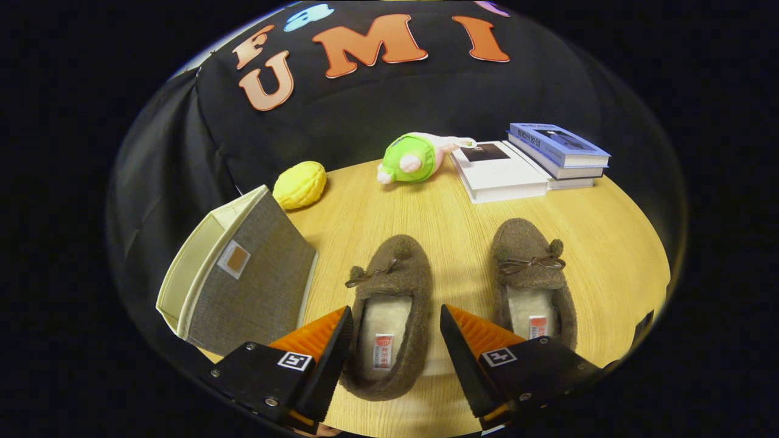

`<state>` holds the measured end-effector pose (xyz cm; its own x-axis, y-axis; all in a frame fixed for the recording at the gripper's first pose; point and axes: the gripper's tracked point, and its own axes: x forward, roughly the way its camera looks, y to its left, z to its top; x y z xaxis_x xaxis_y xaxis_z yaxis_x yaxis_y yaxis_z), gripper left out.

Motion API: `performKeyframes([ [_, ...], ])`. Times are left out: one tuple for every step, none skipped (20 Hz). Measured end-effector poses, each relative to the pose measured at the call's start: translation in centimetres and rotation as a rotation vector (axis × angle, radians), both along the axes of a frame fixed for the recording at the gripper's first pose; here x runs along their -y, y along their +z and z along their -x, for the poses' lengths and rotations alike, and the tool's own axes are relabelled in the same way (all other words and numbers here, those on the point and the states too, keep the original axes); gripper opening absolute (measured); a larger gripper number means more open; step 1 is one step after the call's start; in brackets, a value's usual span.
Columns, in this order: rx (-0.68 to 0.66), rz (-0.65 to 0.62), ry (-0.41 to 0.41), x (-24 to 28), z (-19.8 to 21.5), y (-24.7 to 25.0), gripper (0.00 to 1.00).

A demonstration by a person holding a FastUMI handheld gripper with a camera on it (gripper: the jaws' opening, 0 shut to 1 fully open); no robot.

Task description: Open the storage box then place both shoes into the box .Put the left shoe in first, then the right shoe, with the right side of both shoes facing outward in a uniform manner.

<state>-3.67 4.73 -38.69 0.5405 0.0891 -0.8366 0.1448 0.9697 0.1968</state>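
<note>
Between spread claw point(394, 340) fingers, left shoe point(389, 316); storage box point(243, 274) alongside

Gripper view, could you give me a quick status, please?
Gripper open, fingers astride left shoe, not touching. Right shoe beside it. Box beside the left shoe, opening sideways. Nothing between.

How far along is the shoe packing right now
The grey fabric storage box looks open. In hand: the gripper has its jaws spread either side of the left shoe, not pressing it. Left to do: both it and the right shoe sit on the table, not yet boxed.
</note>
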Motion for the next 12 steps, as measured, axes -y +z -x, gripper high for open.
performKeyframes([
  [-0.011, 0.002, -0.004, 0.1, 0.5, -0.5, 0.83],
  [-0.020, 0.009, -0.006, 0.1, 0.6, -1.2, 0.80],
  [-0.029, 0.020, -0.010, 0.3, 0.6, -1.8, 0.76],
  [-0.032, 0.043, -0.024, 0.8, 0.3, -2.3, 0.74],
  [-0.035, 0.054, -0.023, 0.8, 0.0, -2.7, 0.71],
  [-0.048, 0.058, -0.021, 0.6, 0.0, -3.4, 0.69],
  [-0.059, 0.051, -0.030, 0.5, -0.2, -3.8, 0.64],
  [-0.062, 0.047, -0.039, 0.3, -0.5, -4.2, 0.63],
  [-0.066, 0.058, -0.049, 0.6, -0.8, -4.7, 0.55],
  [-0.066, 0.082, -0.063, 1.1, -1.1, -5.1, 0.52],
  [-0.064, 0.093, -0.082, 1.4, -1.4, -5.5, 0.46],
  [-0.060, 0.084, -0.088, 1.2, -1.7, -5.8, 0.44],
])
